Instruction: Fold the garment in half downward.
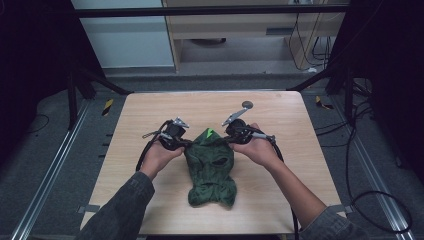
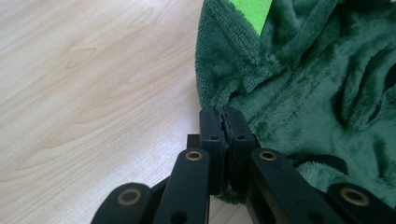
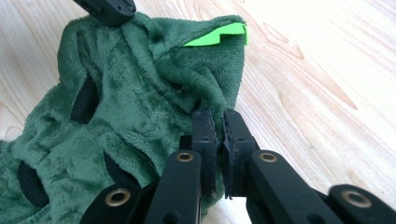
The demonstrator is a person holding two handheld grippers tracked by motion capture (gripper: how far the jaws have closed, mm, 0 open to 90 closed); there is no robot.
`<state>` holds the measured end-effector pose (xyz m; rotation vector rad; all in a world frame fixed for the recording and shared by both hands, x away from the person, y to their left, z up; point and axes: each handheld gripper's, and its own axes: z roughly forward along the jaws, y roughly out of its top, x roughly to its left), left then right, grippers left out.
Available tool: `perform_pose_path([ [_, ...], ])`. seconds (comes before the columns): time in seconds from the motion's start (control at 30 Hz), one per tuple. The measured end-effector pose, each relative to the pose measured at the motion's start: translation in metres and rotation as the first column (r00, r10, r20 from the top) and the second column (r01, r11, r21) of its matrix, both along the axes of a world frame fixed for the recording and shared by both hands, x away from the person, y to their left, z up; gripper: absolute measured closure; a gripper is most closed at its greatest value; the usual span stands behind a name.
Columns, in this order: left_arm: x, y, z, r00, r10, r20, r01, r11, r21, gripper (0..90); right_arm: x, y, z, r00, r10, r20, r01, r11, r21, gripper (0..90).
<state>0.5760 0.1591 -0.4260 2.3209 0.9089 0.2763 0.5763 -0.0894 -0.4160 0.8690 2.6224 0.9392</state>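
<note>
Green plush garment [image 1: 210, 167], dark and fleecy, lies near the middle of the wooden table [image 1: 150, 110], its length running from the centre toward the near edge. Its far end rises to a blunt peak where a bright lime-green patch [image 1: 210, 133] shows; the near end spreads into a crumpled, wider hem. The pile is short and soft, ridged in folds, and several black slit-like openings [image 3: 85, 99] edged with dark trim break its upper face.

The left gripper [image 1: 185, 142], held in the person's left hand [image 1: 159, 156], meets the garment's left edge close to the peak. In the left gripper view its two black jaws stand pressed together on the fabric's rim [image 2: 223, 114], a thin fold of green caught between them, with bare wood to one side.

The right gripper [image 1: 229, 140], held in the right hand [image 1: 257, 149], meets the opposite edge at about the same height. In the right gripper view the jaws are nearly together, with a fold of plush pinched between them [image 3: 215, 116]; the lime patch [image 3: 218, 35] sits beyond, and the tip of the other gripper [image 3: 109, 10] touches the far edge of the cloth.

A small round dark disc [image 1: 247, 104] lies on the table beyond the right gripper, toward the far edge, apart from the garment. Both denim sleeves [image 1: 122, 207] enter from the near edge.
</note>
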Motion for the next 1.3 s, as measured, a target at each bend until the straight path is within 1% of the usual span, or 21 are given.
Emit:
perform_pose_path([
  [0.13,0.001,-0.001,0.005,0.9999,-0.006,0.01,0.006,0.9999,0.009,88.1,0.001,0.002,0.004,1.0,0.002,0.008,-0.002,1.0,-0.008,85.4],
  [0.37,0.003,-0.001,0.011,0.9996,-0.002,0.027,0.002,1.0,0.01,88.1,0.003,0.002,0.012,0.9997,0.003,0.025,-0.003,1.0,-0.007,85.4],
  [0.43,0.003,-0.001,0.012,0.9996,0.002,0.029,-0.002,1.0,0.003,88.2,0.004,0.002,0.014,0.9995,0.003,0.03,-0.003,1.0,-0.006,85.3],
  [0.53,0.003,-0.001,0.015,0.9994,0.0,0.033,0.0,1.0,0.005,88.2,0.004,0.002,0.015,0.9993,0.001,0.036,0.0,1.0,-0.006,85.3],
  [0.7,0.005,-0.002,0.023,0.9986,0.007,0.052,-0.006,0.9999,-0.009,88.3,0.007,0.0,0.021,0.9986,-0.007,0.052,0.007,1.0,0.0,85.4],
  [0.8,0.006,-0.002,0.027,0.998,0.002,0.062,-0.002,1.0,-0.007,88.4,0.008,-0.001,0.024,0.9983,-0.012,0.058,0.011,0.9999,0.003,85.4],
  [0.9,0.008,-0.002,0.03,0.9974,0.008,0.072,-0.007,0.9999,-0.014,88.4,0.01,-0.002,0.028,0.9977,-0.016,0.066,0.016,0.9999,-0.001,85.3],
  [1.03,0.008,-0.003,0.032,0.997,0.012,0.076,-0.011,0.9997,-0.02,88.5,0.012,-0.002,0.031,0.9972,-0.021,0.071,0.02,0.9998,0.008,85.3],
  [1.17,0.01,-0.003,0.033,0.9969,0.011,0.078,-0.01,0.9999,-0.014,88.5,0.012,-0.001,0.03,0.9971,-0.015,0.075,0.015,0.9999,-0.003,85.3],
  [1.23,0.013,-0.004,0.037,0.9957,0.024,0.09,-0.022,0.9996,-0.018,88.5,0.015,-0.001,0.034,0.996,-0.025,0.086,0.025,0.9997,-0.004,85.3],
  [1.27,0.014,-0.004,0.039,0.9948,0.026,0.098,-0.024,0.9995,-0.019,88.5,0.016,-0.001,0.036,0.9959,-0.03,0.086,0.03,0.9995,0.003,85.3],
  [1.3,0.014,-0.004,0.041,0.9942,0.035,0.101,-0.033,0.9991,-0.027,88.5,0.017,-0.001,0.038,0.9954,-0.031,0.091,0.031,0.9995,0.004,85.3],
])
